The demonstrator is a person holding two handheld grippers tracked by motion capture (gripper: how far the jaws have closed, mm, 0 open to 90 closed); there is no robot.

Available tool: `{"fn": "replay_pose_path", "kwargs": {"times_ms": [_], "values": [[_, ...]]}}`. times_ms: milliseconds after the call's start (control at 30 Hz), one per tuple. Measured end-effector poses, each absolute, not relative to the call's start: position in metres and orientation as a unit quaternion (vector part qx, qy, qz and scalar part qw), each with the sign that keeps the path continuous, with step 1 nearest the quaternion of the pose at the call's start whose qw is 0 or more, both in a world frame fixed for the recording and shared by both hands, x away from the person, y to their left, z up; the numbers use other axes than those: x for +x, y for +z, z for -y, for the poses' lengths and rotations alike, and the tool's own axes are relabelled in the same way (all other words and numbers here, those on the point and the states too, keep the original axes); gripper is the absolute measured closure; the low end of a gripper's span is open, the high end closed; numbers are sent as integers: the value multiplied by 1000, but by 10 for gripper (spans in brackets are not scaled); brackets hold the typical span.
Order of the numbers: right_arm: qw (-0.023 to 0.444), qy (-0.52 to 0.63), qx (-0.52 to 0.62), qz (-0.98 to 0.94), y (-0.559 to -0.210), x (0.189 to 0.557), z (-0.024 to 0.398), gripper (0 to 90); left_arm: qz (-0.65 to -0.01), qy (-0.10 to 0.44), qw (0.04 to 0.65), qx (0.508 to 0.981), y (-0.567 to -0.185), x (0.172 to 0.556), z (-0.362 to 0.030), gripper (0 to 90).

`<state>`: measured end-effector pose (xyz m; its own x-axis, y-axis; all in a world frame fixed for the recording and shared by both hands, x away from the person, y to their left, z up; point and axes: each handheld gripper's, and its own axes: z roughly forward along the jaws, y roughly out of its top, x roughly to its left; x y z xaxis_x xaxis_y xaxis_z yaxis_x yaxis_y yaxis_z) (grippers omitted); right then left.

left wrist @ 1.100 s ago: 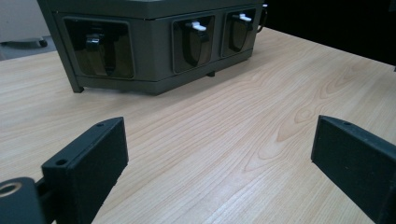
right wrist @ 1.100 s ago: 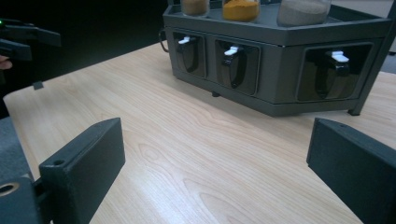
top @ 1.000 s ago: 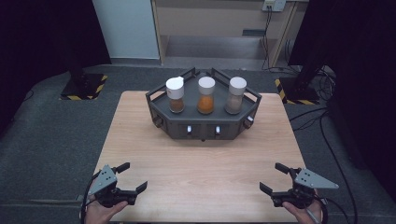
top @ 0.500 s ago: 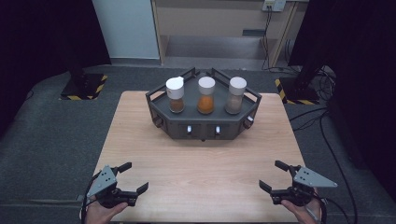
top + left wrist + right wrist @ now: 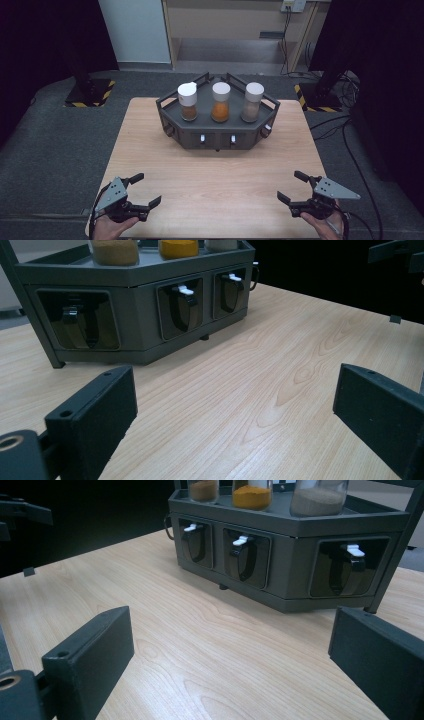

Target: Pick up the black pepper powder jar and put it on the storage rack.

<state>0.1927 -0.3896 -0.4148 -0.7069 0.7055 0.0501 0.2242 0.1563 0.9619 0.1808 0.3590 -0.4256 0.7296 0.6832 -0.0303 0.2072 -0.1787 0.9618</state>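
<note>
Your left tool (image 5: 141, 189) and right tool (image 5: 293, 187) remain released near the pale wooden counter (image 5: 220, 180) edge; the dark grey hexagonal spice rack (image 5: 218, 131) sits untouched, well apart

Both hand-held grippers (image 5: 141, 189) (image 5: 295, 186): black blocky jaws, grey triangular top plates.

A dispenser rack (image 5: 217, 131) stood on the table (image 5: 215, 185), toward its far edge and centred. Three jars stood in a row on the rack: the left jar (image 5: 188, 101), the middle jar (image 5: 220, 102) and the right jar (image 5: 252, 102). My left gripper (image 5: 142, 190) was at the near left corner of the table and my right gripper (image 5: 293, 187) at the near right corner, both well apart from the rack.
</note>
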Motion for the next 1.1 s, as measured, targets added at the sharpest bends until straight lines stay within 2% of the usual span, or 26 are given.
{"fn": "replay_pose_path", "kwargs": {"times_ms": [1100], "values": [[208, 569, 335, -721, -416, 193, 394, 53, -313, 208, 572, 729, -428, 180, -363, 35]]}}
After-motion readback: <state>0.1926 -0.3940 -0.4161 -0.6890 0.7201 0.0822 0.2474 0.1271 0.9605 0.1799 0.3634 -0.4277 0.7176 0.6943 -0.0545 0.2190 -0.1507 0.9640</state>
